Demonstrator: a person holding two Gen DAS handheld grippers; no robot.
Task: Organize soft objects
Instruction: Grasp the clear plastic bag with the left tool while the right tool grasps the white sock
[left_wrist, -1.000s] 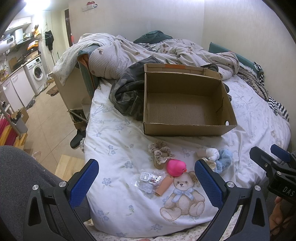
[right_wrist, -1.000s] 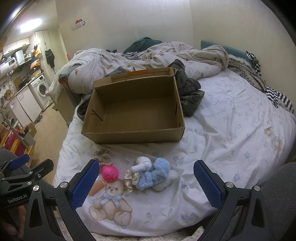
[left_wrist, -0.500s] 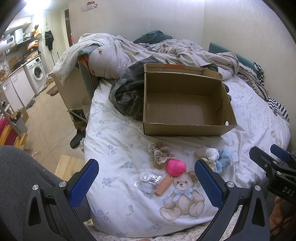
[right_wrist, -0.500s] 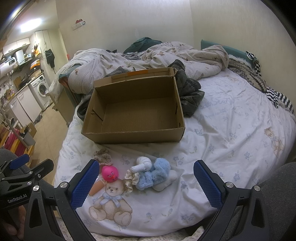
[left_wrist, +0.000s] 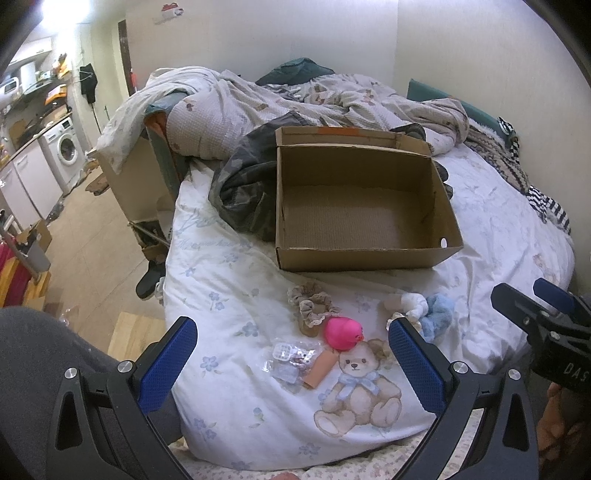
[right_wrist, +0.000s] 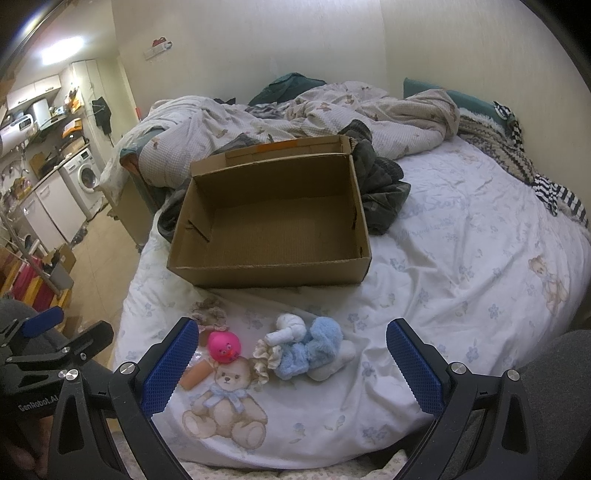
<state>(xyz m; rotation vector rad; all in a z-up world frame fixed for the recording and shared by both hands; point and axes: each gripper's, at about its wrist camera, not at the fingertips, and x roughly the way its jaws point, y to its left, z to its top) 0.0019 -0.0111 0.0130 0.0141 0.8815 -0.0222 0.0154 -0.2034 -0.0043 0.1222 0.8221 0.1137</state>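
Observation:
An empty cardboard box (left_wrist: 364, 199) (right_wrist: 271, 229) sits on the bed. In front of it lie a beige scrunchie (left_wrist: 313, 303) (right_wrist: 210, 312), a pink ball toy (left_wrist: 342, 333) (right_wrist: 223, 345), a blue fluffy item (left_wrist: 439, 314) (right_wrist: 308, 349) with a white roll (right_wrist: 288, 326), a cream scrunchie (right_wrist: 264, 360), a small orange tube (left_wrist: 319, 371) (right_wrist: 194, 374) and a clear plastic packet (left_wrist: 290, 360). My left gripper (left_wrist: 293, 360) hovers open just short of the packet. My right gripper (right_wrist: 288, 363) hovers open before the blue item. Neither holds anything.
A white bedsheet (right_wrist: 461, 258) with teddy bear prints covers the bed. A rumpled duvet (left_wrist: 295, 99) and dark clothing (left_wrist: 247, 192) lie behind the box. Striped fabric (right_wrist: 554, 195) lies at the right. Floor and a washing machine (left_wrist: 66, 151) are to the left.

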